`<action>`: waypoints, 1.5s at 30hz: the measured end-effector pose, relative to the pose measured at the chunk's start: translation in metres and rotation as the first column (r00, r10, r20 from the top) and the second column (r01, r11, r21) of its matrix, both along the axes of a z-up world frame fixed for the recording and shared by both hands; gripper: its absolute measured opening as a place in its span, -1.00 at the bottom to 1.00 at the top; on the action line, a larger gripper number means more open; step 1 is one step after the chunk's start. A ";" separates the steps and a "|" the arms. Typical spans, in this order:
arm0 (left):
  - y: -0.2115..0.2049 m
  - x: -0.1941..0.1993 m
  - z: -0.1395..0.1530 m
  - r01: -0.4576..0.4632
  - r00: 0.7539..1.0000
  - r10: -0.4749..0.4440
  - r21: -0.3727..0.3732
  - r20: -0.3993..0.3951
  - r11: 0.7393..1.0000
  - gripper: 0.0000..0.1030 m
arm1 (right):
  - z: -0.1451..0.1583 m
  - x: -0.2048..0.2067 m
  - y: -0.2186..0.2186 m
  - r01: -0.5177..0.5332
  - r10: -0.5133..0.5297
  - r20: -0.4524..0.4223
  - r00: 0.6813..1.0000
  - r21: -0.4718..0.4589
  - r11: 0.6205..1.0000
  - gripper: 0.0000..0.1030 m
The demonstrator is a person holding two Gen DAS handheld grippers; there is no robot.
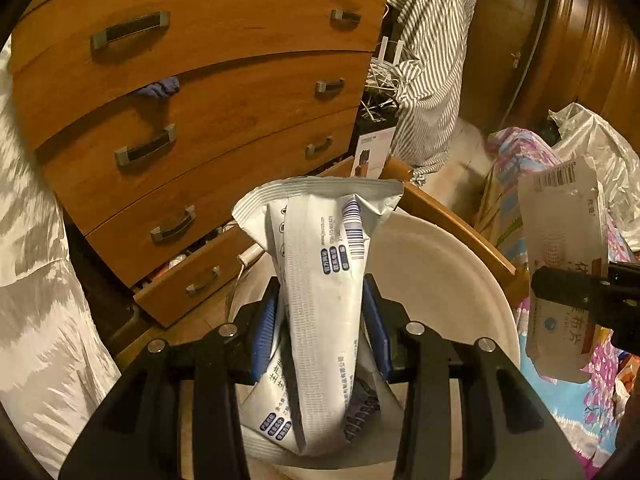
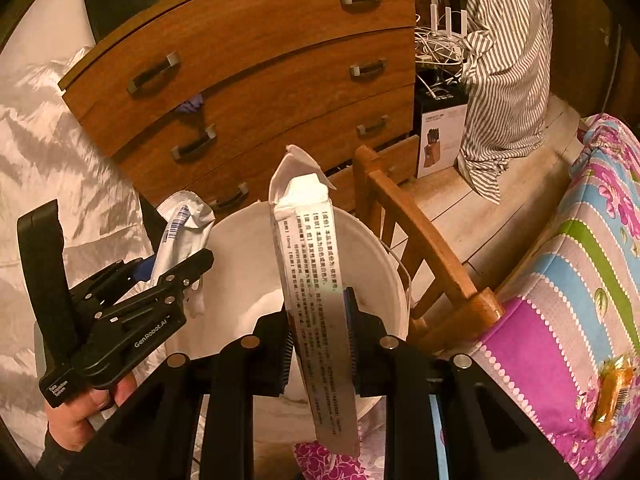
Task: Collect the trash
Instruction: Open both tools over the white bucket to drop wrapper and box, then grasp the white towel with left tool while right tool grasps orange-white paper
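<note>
Two pieces of trash are held over a white bucket (image 2: 240,280), one in each gripper. The left gripper (image 1: 325,312) has its blue-padded fingers (image 1: 264,328) pinched on a crumpled white wrapper (image 1: 324,264) printed with blue text and a barcode; the wrapper sticks up between the fingers and hangs directly above the bucket's open mouth. The right gripper (image 2: 318,344) has its fingers pressed on a flattened white carton (image 2: 316,280) with rows of small print, its torn flap at the top; the carton stands nearly upright above the bucket's near rim. In the left wrist view that same carton appears at the right edge, barcode up, clamped in the right gripper's black fingers. In the right wrist view the left gripper shows at the lower left, with the person's left hand (image 2: 80,408) wrapped around its handle.

Just beyond the bucket stands a wooden chair (image 2: 420,240). Behind both rises a brown chest of drawers (image 1: 200,92), its lowest drawer pulled partly out. A striped cloth (image 2: 504,60) hangs to the right of the chest, and a flowered quilt (image 2: 580,260) lies at the right.
</note>
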State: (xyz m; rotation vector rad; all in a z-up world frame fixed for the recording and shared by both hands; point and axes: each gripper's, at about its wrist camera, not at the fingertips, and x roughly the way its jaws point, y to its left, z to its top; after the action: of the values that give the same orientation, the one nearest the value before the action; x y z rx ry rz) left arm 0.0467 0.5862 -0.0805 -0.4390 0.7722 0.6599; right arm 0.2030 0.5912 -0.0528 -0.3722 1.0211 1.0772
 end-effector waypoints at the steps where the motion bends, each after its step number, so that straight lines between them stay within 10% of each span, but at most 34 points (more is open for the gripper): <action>1: 0.000 0.000 0.000 0.002 1.000 -0.002 0.001 0.000 1.000 -0.24 | 0.000 0.000 0.000 0.000 0.000 0.001 1.000 0.000 1.000 -0.54; 4: 0.000 -0.002 0.000 0.004 1.000 -0.004 0.000 -0.002 1.000 -0.20 | -0.001 -0.001 0.000 -0.005 0.005 0.003 1.000 0.002 1.000 -0.51; 8: 0.001 -0.007 -0.001 -0.013 1.000 0.013 0.004 0.002 1.000 0.15 | 0.004 0.001 -0.004 0.001 -0.002 0.008 1.000 0.026 1.000 0.05; 19: -0.008 -0.014 0.004 -0.019 1.000 0.019 0.011 0.016 1.000 0.20 | 0.015 0.006 -0.035 0.023 -0.022 -0.015 1.000 0.084 0.996 0.05; 29: -0.109 0.020 0.013 0.205 0.978 -0.206 0.033 0.039 0.978 0.20 | 0.012 -0.006 -0.224 0.147 -0.160 0.033 0.987 0.243 0.959 0.09; 36: -0.244 0.088 -0.024 0.500 0.866 -0.500 -0.037 -0.001 0.865 0.20 | -0.046 -0.005 -0.425 0.366 -0.378 0.011 0.926 0.225 0.903 0.11; 45: -0.446 0.148 -0.054 0.767 0.637 -0.771 -0.108 0.011 0.632 0.20 | -0.084 -0.040 -0.677 0.596 -0.623 0.023 0.782 0.267 0.757 0.11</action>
State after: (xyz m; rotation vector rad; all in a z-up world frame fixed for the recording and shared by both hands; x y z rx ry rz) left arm 0.1949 0.1403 -0.1341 -0.1459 0.9391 -0.1964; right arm 0.1634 -0.0854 -0.1372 0.1147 0.8075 0.5604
